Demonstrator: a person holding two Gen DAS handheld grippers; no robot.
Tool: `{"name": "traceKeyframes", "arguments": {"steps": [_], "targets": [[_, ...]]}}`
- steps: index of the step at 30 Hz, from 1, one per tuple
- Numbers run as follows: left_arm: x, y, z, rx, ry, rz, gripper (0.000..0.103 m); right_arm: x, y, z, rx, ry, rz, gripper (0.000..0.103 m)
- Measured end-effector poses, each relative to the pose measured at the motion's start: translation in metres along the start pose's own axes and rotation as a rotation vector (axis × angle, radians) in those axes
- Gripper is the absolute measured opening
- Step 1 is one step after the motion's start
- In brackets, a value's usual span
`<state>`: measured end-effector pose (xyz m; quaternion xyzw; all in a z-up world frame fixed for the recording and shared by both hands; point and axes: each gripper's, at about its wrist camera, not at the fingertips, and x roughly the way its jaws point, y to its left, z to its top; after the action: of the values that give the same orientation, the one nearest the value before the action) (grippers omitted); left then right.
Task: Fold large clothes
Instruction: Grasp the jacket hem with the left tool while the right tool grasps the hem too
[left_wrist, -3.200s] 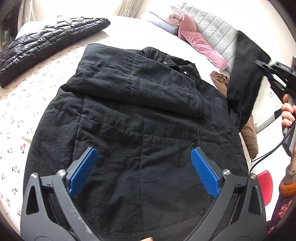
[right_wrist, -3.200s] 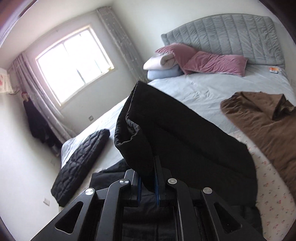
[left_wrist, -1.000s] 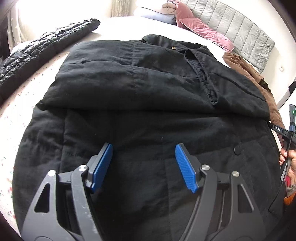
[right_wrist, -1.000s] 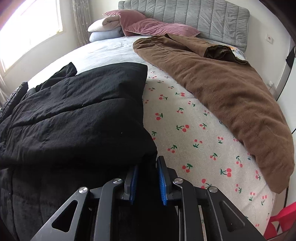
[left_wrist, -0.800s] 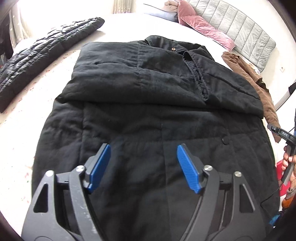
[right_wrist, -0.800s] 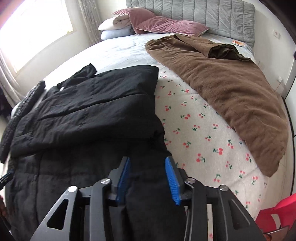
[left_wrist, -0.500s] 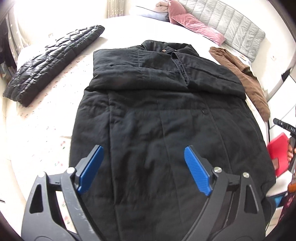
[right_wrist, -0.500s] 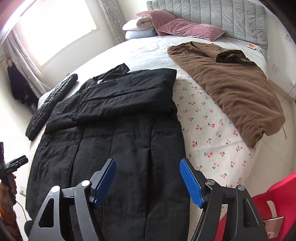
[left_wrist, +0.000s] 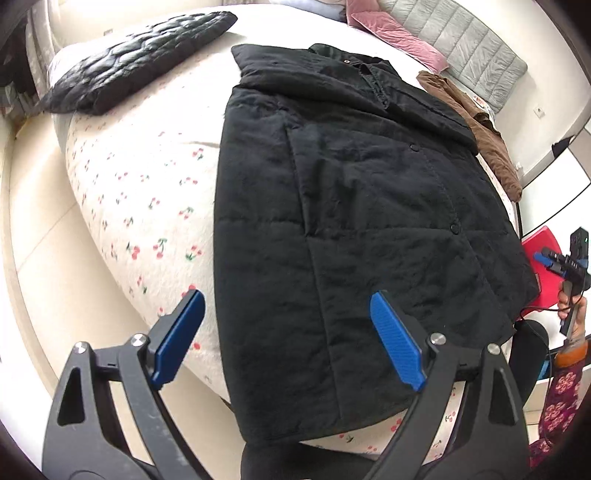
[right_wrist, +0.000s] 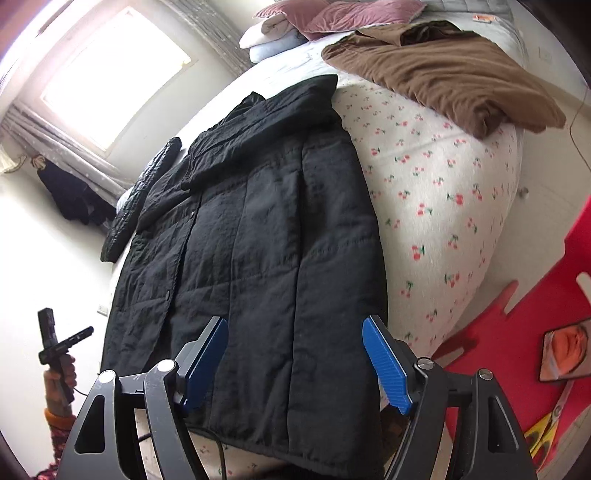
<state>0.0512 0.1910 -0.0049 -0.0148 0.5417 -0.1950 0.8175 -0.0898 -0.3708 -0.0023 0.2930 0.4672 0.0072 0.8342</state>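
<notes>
A long black coat (left_wrist: 354, 206) is spread flat on the bed (left_wrist: 147, 192), which is covered with a cherry-printed sheet. In the left wrist view the coat fills the centre of the frame, its collar toward the top and its hem hanging over the mattress edge at the bottom. Both sleeves are seen folded across the chest as a band in the upper part of the frame. In the right wrist view the same coat (right_wrist: 258, 240) runs from the top centre down to the bottom centre.

The left gripper (left_wrist: 286, 334) is seen at the bottom of its frame with the blue pads wide apart; nothing is held between them, and the coat's hem is framed behind the gap. The right gripper (right_wrist: 295, 363) is likewise spread wide at the bottom of its frame and is empty, the coat's lower edge lying beyond it.

A quilted black jacket (left_wrist: 136, 62) is laid at the upper left of the left view, apart from the coat. A brown garment (right_wrist: 443, 70) is draped at the upper right of the right view, with pink pillows (right_wrist: 340, 16) above it. A red mat (right_wrist: 517, 314) is visible on the floor at the right edge.
</notes>
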Motion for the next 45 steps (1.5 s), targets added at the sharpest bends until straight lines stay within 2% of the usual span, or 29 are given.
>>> {"name": "traceKeyframes", "arguments": {"steps": [5,10,18,22,28,33,36,38,39,40,42,43,45], "targets": [[0.008,0.029,-0.024,-0.108,0.012,-0.128,0.091,0.002,-0.017,-0.023,0.038,0.034,-0.023,0.076],[0.017,0.045,-0.04,-0.186,0.006,-0.26,0.091,0.001,-0.03,-0.036,0.09,0.021,0.039,0.076],[0.025,0.053,-0.051,-0.218,0.023,-0.306,0.091,0.021,-0.031,-0.046,0.102,0.066,0.059,0.076],[0.028,0.054,-0.055,-0.215,0.045,-0.305,0.09,0.027,-0.027,-0.046,0.095,0.063,0.065,0.076],[0.029,0.044,-0.063,-0.198,0.069,-0.374,0.078,0.031,-0.02,-0.048,0.079,0.052,0.056,0.077],[0.022,0.03,-0.065,-0.176,0.049,-0.395,0.055,0.03,-0.018,-0.048,0.088,0.041,0.073,0.077],[0.025,0.021,-0.063,-0.163,0.048,-0.375,0.051,0.031,-0.016,-0.048,0.084,0.046,0.051,0.07],[0.031,0.016,-0.062,-0.156,0.069,-0.335,0.048,0.031,-0.013,-0.048,0.067,0.047,0.034,0.053],[0.032,0.015,-0.061,-0.163,0.074,-0.322,0.043,0.031,-0.012,-0.048,0.058,0.05,0.02,0.049],[0.032,0.014,-0.06,-0.171,0.076,-0.318,0.041,0.031,-0.01,-0.048,0.047,0.053,0.012,0.042],[0.028,0.012,-0.057,-0.179,0.064,-0.317,0.026,0.03,-0.004,-0.048,0.014,0.05,0.006,0.028],[0.025,0.011,-0.056,-0.182,0.055,-0.314,0.023,0.029,-0.001,-0.048,0.0,0.043,0.008,0.022],[0.019,0.007,-0.053,-0.185,0.039,-0.306,0.017,0.024,0.005,-0.047,-0.024,0.025,0.005,0.017]]}}
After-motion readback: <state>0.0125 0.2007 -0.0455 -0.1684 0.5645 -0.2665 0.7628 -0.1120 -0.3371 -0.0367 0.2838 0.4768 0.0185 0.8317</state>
